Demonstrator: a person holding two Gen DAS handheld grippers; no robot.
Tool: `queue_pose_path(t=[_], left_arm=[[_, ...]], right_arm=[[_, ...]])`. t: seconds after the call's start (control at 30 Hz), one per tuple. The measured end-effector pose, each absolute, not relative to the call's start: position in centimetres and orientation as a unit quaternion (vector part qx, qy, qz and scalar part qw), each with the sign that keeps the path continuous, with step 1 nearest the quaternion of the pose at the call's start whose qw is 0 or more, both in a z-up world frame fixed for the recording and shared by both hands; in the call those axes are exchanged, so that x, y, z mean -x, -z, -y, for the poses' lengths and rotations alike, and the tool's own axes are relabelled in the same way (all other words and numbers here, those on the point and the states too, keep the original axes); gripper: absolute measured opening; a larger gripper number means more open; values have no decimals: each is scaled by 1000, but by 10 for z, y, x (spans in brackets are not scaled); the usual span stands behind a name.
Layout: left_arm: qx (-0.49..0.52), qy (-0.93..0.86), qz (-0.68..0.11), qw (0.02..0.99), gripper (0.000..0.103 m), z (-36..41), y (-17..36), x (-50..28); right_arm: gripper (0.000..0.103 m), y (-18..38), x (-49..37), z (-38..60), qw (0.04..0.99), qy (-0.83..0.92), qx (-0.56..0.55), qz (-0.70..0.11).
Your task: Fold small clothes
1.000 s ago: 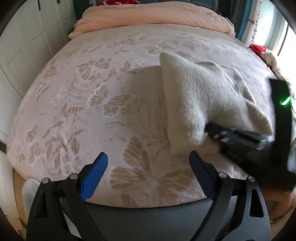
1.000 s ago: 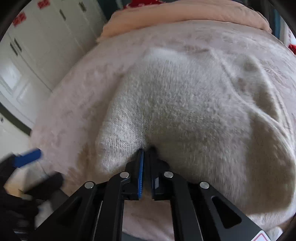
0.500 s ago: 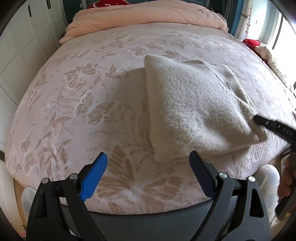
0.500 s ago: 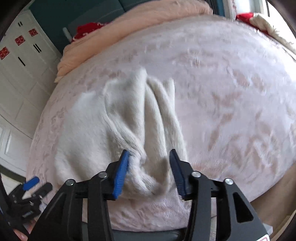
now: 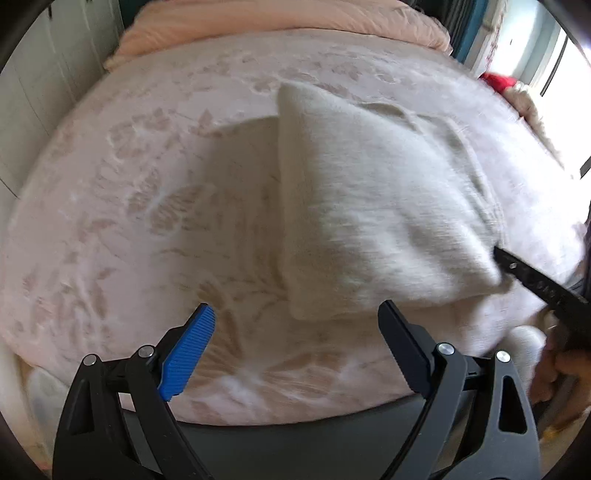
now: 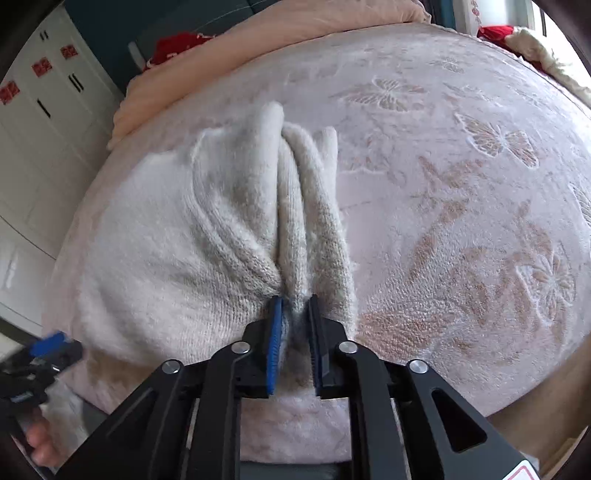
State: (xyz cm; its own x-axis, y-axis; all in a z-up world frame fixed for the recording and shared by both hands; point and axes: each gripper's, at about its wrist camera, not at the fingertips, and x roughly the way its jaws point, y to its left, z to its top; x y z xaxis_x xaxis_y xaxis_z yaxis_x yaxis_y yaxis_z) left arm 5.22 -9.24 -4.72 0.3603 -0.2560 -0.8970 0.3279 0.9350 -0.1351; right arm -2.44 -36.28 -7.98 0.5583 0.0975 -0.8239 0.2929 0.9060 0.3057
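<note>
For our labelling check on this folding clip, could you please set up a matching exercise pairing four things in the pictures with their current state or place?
Things:
1. left gripper
2. right gripper
3. cream knit garment
4. peach duvet

States or places:
A. bunched at the far end of the bed
B. closed on a pinch of fabric
C. open, holding nothing
D. lying folded on the butterfly-patterned blanket

Pairs: 1-C, 2-B, 3-D, 4-A
</note>
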Motion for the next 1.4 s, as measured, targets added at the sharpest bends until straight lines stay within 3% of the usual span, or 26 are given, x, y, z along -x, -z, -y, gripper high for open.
queue_pose_path(t=[0.07, 0.17, 0.23, 0.4, 0.47, 0.53, 0.6, 0.63, 0.67, 0.7, 0.73, 0.77, 0.8, 1.0, 1.4], left_arm=[[12, 201, -537, 819, 91, 88, 40, -59], [81, 225, -533, 812, 92, 87, 30, -84], [121, 232, -543, 798, 96, 91, 34, -102], [168, 190, -597, 761, 95, 103, 83, -155], [187, 193, -616, 740, 97, 107, 102, -162], [210, 197, -620, 730, 98, 107, 115, -167], [214, 203, -614, 732, 98, 109, 115, -167], [211, 207, -613, 732, 95, 111, 113, -167], [211, 218, -613, 729, 78, 113, 111, -168], [208, 229, -617, 724, 68, 115, 107, -169], [203, 230, -617, 725, 60, 115, 103, -169], [194, 238, -615, 727, 45, 117, 93, -169], [184, 240, -610, 732, 42, 119, 84, -167], [99, 261, -547, 789, 39, 127, 5, -143], [37, 273, -439, 855, 41, 86, -132, -91]], right_arm=[[47, 64, 26, 368, 861, 58, -232, -449], [67, 47, 19, 381, 871, 58, -250, -420], [75, 49, 7, 391, 865, 56, -265, -423], [77, 90, -24, 398, 827, 49, -301, -472], [87, 107, -29, 398, 814, 42, -334, -474], [88, 114, -28, 398, 812, 44, -354, -462], [87, 115, -30, 396, 811, 41, -363, -458], [80, 115, -33, 394, 808, 40, -366, -459], [63, 116, -38, 393, 806, 35, -370, -460], [57, 116, -42, 390, 803, 27, -376, -462], [42, 112, -44, 388, 802, 31, -376, -462], [37, 105, -46, 385, 807, 34, -371, -459], [35, 97, -45, 382, 811, 38, -366, -456], [32, 22, -33, 353, 855, 27, -326, -402], [33, -103, 26, 307, 910, -5, -295, -291]])
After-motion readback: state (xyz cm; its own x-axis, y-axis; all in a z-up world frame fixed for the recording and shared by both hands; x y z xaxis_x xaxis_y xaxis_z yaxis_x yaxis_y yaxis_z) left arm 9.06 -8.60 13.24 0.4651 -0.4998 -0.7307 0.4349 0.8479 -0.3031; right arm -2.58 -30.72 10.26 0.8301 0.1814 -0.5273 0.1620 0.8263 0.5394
